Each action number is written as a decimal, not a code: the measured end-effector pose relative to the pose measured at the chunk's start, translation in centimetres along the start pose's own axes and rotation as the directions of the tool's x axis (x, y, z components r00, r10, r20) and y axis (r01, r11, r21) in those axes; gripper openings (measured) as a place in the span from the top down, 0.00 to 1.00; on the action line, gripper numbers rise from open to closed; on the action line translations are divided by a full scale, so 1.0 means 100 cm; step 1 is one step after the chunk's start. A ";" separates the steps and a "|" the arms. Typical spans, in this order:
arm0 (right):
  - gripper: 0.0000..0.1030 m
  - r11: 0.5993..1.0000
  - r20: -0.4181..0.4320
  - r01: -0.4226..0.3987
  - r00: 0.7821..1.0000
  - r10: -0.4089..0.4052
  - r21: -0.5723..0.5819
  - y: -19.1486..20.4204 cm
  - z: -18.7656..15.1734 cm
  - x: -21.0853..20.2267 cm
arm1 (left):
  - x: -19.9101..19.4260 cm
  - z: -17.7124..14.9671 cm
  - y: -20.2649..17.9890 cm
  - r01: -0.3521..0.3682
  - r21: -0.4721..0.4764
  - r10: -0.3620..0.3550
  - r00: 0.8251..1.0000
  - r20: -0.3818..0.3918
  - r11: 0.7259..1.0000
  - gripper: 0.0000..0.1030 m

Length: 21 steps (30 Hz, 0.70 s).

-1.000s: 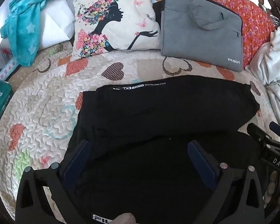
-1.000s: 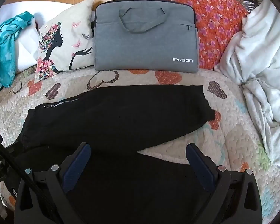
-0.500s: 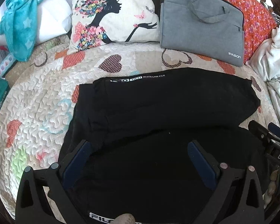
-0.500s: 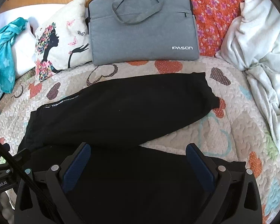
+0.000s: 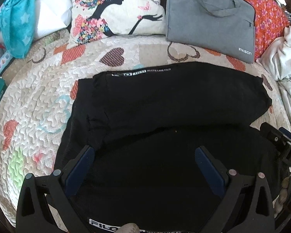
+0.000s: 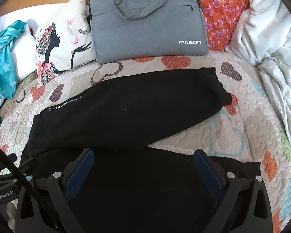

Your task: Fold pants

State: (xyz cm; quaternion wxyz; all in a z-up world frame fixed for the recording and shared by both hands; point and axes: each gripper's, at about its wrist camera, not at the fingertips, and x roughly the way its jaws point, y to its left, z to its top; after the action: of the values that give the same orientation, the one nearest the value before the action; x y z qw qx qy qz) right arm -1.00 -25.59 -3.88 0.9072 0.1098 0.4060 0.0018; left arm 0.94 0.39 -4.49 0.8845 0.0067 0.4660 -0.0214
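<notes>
Soft daylight is filling both sharp views, fisheye lenses are bending the edges into dark vignetted corners, and the black pants (image 5: 170,101) are swallowing detail while the white blanket (image 6: 271,38) is glaring.

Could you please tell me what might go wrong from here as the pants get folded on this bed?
Both tools, left and right, are open over the pants, so a shallow pinch may catch only one layer. The two legs lie splayed apart toward the cuffs, so folding now could leave them uneven. The soft quilt may bunch into the grip as well.
</notes>
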 end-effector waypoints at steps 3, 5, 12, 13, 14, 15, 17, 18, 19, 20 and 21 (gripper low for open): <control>0.00 1.000 -0.008 -0.006 1.000 0.006 0.015 -0.002 -0.001 0.001 | 0.006 -0.002 -0.003 0.002 0.009 -0.002 1.000 -0.026 1.000 0.00; 0.00 1.000 -0.011 -0.007 1.000 0.008 0.022 -0.002 -0.001 0.001 | 0.009 -0.004 -0.005 0.000 0.016 0.001 0.999 -0.037 1.000 0.00; 0.00 0.999 -0.012 -0.010 1.000 0.010 0.040 -0.005 -0.002 -0.001 | 0.027 -0.012 -0.013 -0.035 0.056 0.040 0.994 -0.099 0.998 0.00; 0.00 0.999 -0.012 -0.010 1.000 0.011 0.042 -0.006 -0.001 -0.002 | 0.030 -0.013 -0.014 -0.037 0.057 0.043 0.993 -0.111 0.998 0.00; 0.00 0.999 -0.012 -0.011 1.000 0.011 0.045 -0.006 -0.002 -0.002 | 0.033 -0.014 -0.015 -0.037 0.056 0.044 0.991 -0.125 0.998 0.00; 0.00 0.999 -0.014 -0.011 1.000 0.012 0.047 -0.007 -0.002 -0.002 | 0.037 -0.017 -0.015 -0.034 0.054 0.041 0.989 -0.142 0.998 0.00; 0.00 0.998 -0.016 -0.014 1.000 0.015 0.054 -0.008 -0.002 -0.003 | 0.041 -0.019 -0.017 -0.036 0.056 0.044 0.987 -0.153 0.998 0.00; 0.00 0.998 -0.015 -0.013 1.000 0.014 0.057 -0.008 -0.002 -0.003 | 0.041 -0.021 -0.017 -0.038 0.058 0.047 0.988 -0.149 0.998 0.00; 0.00 0.998 -0.014 -0.012 1.000 0.012 0.059 -0.009 -0.002 -0.004 | 0.040 -0.021 -0.018 -0.043 0.064 0.052 0.988 -0.142 0.997 0.00; 0.00 0.998 -0.012 -0.011 1.000 0.012 0.060 -0.010 -0.002 -0.005 | 0.040 -0.022 -0.019 -0.045 0.069 0.055 0.989 -0.139 0.997 0.00; 0.00 0.998 -0.010 -0.010 1.000 0.011 0.061 -0.010 -0.002 -0.006 | 0.041 -0.023 -0.020 -0.044 0.073 0.054 0.989 -0.139 0.996 0.00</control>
State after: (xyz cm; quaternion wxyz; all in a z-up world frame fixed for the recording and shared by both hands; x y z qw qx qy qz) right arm -1.63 -26.61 -3.82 0.9012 0.1396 0.4102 -0.0053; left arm 1.23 -1.64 -9.16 0.8488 0.0506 0.5261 -0.0152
